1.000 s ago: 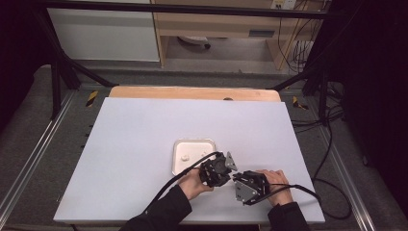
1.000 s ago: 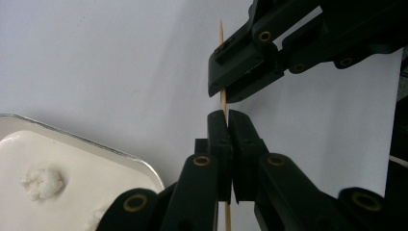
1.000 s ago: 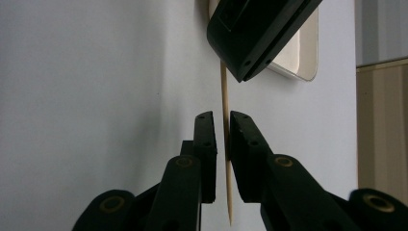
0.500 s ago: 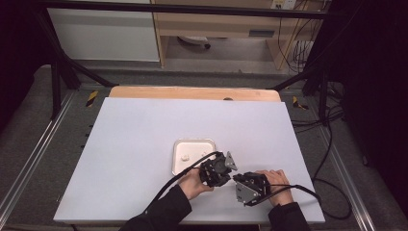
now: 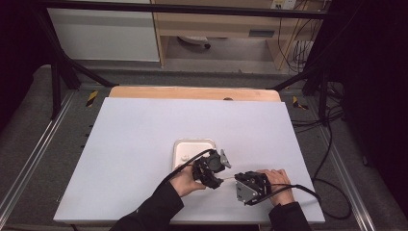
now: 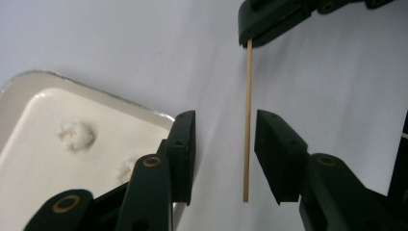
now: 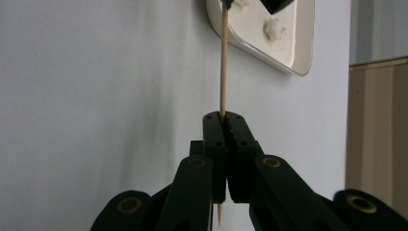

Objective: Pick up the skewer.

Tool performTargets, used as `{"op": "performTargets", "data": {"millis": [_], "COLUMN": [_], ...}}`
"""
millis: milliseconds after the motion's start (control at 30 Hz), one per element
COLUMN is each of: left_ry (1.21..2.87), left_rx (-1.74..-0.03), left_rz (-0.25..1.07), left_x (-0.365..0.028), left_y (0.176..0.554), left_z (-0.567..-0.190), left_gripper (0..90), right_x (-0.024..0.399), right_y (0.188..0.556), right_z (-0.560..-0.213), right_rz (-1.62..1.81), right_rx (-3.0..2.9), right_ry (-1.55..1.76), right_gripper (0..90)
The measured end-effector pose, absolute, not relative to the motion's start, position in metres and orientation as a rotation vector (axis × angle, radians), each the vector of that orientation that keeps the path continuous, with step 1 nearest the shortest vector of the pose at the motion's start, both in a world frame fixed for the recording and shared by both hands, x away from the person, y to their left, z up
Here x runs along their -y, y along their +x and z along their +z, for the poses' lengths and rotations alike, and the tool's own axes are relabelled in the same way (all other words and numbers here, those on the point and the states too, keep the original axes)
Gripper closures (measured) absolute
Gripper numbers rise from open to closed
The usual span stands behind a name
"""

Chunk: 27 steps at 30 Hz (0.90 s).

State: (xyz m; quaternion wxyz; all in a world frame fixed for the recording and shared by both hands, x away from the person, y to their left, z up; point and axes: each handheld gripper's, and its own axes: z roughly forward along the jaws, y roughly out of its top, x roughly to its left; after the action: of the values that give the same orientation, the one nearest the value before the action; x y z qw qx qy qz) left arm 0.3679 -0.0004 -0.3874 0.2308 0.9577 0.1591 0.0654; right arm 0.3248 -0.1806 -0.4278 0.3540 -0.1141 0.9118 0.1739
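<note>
My right gripper (image 7: 224,118) pinches the skewer (image 7: 223,62); left gripper (image 6: 225,139) just opened, stick loose between jaws at frame centre. It could tilt or slip.

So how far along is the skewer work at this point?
Done: the right gripper is shut on the wooden skewer. In hand: the left gripper has just been opening; the skewer stands between its jaws untouched, so the handover looks complete. Left: the two white lumps lie unpierced in the white tray, so any spearing is probably ahead.
</note>
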Motion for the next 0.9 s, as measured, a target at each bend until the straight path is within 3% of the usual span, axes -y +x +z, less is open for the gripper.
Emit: {"op": "performTargets", "data": {"millis": [467,900], "left_ry": [2.675,2.679], "left_rx": [-0.421,-0.388], "left_rz": [0.120,0.133], "left_x": [0.0015,0.0008], "left_y": [0.3663,0.3638], "left_z": [-0.3964,-0.3972], "left_gripper": [85.1,87.7], "right_x": [0.1783,0.1761], "right_y": [0.3257,0.3247], "right_z": [-0.4276,-0.4255], "right_rz": [0.421,0.390], "right_rx": [-2.362,-2.355], "right_ry": [-0.317,-0.334], "right_gripper": [88.9,88.9]}}
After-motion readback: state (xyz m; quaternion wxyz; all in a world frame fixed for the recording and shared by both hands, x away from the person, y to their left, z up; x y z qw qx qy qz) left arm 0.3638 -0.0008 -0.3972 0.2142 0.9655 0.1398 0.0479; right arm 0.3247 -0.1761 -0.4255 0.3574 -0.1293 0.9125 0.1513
